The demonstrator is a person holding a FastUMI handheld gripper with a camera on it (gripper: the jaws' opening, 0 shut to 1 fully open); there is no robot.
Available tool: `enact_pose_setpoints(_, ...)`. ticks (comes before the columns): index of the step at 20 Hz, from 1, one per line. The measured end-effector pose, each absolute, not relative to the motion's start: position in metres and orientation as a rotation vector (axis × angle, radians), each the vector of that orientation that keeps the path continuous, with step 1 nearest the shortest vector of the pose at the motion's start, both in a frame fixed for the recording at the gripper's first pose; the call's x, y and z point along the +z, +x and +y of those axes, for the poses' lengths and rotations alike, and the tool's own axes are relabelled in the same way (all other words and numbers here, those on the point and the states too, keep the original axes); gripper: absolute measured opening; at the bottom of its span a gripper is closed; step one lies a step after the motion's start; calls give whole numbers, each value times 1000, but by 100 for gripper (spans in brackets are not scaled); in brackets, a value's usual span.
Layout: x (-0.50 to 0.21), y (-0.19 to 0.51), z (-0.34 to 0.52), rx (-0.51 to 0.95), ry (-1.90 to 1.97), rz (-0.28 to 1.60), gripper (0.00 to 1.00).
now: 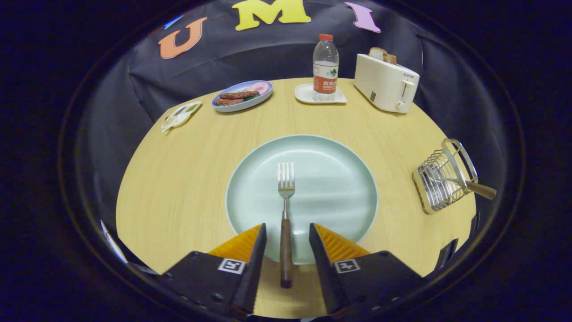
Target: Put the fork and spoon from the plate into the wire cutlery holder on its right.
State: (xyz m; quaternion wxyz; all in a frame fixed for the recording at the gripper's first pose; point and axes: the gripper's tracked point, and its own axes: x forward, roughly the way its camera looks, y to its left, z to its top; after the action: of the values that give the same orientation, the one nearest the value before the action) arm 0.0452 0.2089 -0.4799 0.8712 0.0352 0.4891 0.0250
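fork [286,210] lies tines-away on the plate [339,188], handle over the near rim | tongs [286,241] spread wide, handle between the fingers, untouched | wire holder [440,179] to the right on the desk [178,179], spoon [480,188] handle sticking out

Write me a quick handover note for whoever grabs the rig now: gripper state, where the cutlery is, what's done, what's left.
Hand-held gripper: open, fingers on either side of the fork's brown wooden handle, not pressing on it.
Steel fork with wooden handle: lies on the pale green round plate, tines pointing away, handle end sticking out over the near rim.
Wooden-handled utensil, apparently the spoon: already in the wire cutlery holder, to the right of the plate, handle sticking out.
Done: spoon, it seems.
Left: close on the fork handle, lift it, carry it right and drop it into the holder.
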Motion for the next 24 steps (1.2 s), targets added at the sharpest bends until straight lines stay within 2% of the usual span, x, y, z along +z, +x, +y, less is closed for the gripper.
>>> enact_pose_setpoints(2,-482,47,210,49,68,1021,31)
enact_pose_setpoints(4,-486,49,207,38,50,1023,27)
enact_pose_setpoints(5,-493,51,207,37,50,1027,14)
enact_pose_setpoints(8,-493,41,209,40,50,1063,17)
enact_pose_setpoints(10,-489,41,205,40,25,1043,6)
enact_pose_setpoints(18,-435,36,190,139,-8,967,7)
enact_pose_setpoints(24,-394,35,135,167,-17,930,6)
